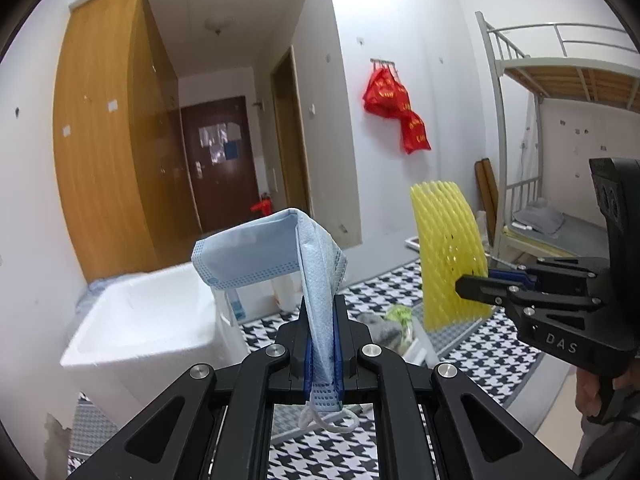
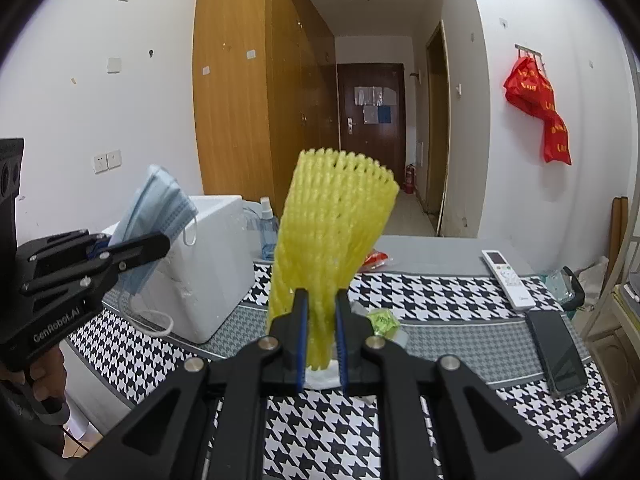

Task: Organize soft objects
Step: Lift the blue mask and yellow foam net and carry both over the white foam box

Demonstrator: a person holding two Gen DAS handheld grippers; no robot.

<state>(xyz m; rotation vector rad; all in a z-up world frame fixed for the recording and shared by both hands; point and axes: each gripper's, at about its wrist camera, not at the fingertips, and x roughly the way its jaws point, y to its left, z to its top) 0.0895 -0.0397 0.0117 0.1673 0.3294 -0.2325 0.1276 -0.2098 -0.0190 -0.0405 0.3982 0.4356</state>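
Clamped in the left gripper (image 1: 322, 320), a blue face mask (image 1: 280, 252) stands above the houndstooth counter (image 1: 480, 360). Right gripper (image 2: 322, 320) pinches yellow foam netting (image 2: 332, 220); only its view shows the remote (image 2: 506, 278) and phone (image 2: 558, 352).

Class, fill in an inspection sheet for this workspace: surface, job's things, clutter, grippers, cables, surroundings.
Surface: table under a houndstooth cloth.
Job's things: blue mask and yellow foam net, both held up off the table; white foam box at the table's left end.
Clutter: remote, phone, spray bottle, green wrapper.
Grippers: left gripper shut on the mask; right gripper shut on the net.
Cables: nothing seen.
Surroundings: wooden wardrobe, dark door, red bags hung on the wall, bunk bed.
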